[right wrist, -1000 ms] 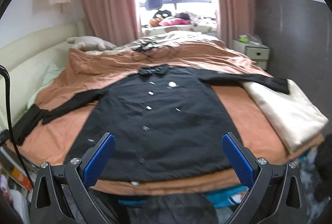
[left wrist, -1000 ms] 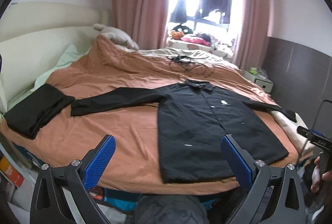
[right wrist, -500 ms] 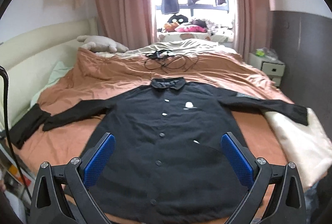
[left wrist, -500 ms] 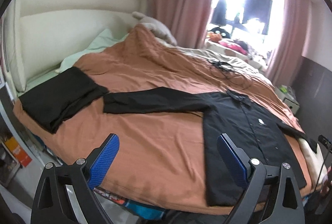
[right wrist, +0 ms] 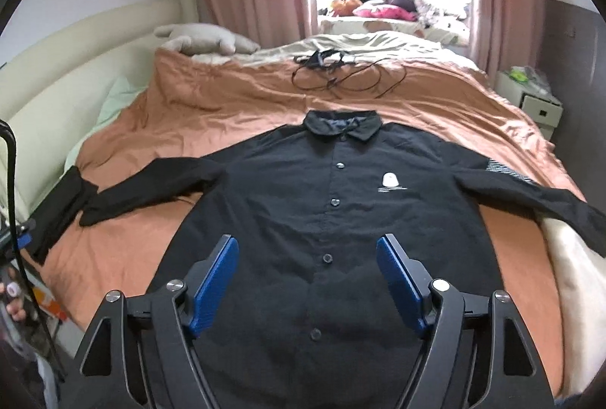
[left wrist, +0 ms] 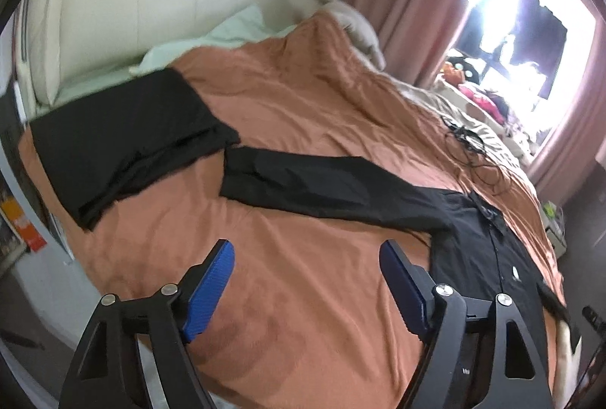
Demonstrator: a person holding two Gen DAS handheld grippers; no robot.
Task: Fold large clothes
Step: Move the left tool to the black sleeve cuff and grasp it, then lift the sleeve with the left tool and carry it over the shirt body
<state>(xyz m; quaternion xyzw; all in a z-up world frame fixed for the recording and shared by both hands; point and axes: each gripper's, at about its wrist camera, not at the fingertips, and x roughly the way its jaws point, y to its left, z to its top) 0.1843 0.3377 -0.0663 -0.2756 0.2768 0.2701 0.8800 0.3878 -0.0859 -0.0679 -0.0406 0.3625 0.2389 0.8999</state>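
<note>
A black long-sleeved button shirt (right wrist: pixel 341 219) lies flat, front up, on the orange bedspread (right wrist: pixel 235 105), collar toward the window and both sleeves spread out. My right gripper (right wrist: pixel 306 276) is open and empty, hovering over the shirt's lower front. In the left wrist view the shirt's left sleeve (left wrist: pixel 322 185) stretches across the bed, its cuff toward the left. My left gripper (left wrist: pixel 306 287) is open and empty, above bare bedspread (left wrist: pixel 303 295) just short of that sleeve.
A folded black garment (left wrist: pixel 125 136) lies at the bed's left end, close to the sleeve cuff. Black cables (right wrist: pixel 333 71) lie beyond the collar. A cream folded cloth (right wrist: pixel 575 276) sits at the right edge. A white nightstand (right wrist: pixel 530 102) stands on the right.
Both grippers have moved forward over the bed. The left one has swung left toward the sleeve. The right one has closed in on the shirt body. Neither has taken hold of anything.
</note>
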